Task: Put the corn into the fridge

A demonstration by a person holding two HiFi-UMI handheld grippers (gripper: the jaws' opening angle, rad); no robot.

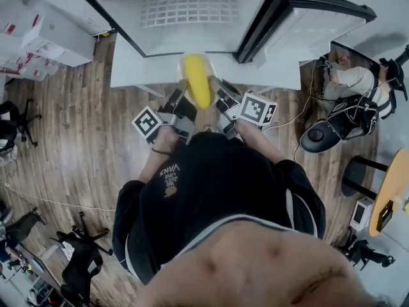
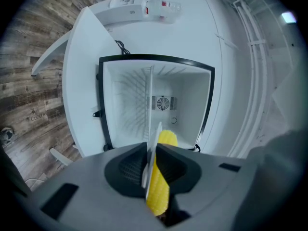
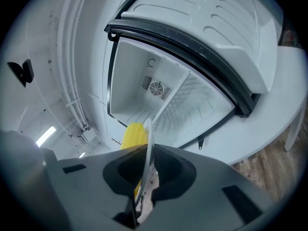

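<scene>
Both closed, left tool (image 1: 179, 100) and right tool (image 1: 218, 96) pinch corn (image 1: 197, 80) between them.

Corn (image 1: 197, 78) sits between the left gripper (image 1: 183, 89) and the right gripper (image 1: 216, 88), one against each side of it; straight ahead, the fridge (image 1: 131, 18) stands open on the table (image 1: 271, 75); its door (image 1: 319, 24) is swung out to the right; inside, a wire shelf (image 1: 192, 8), and a fan (image 2: 163, 103) on the back wall; boxes (image 1: 51, 37) sit off beyond the table's left end.
</scene>
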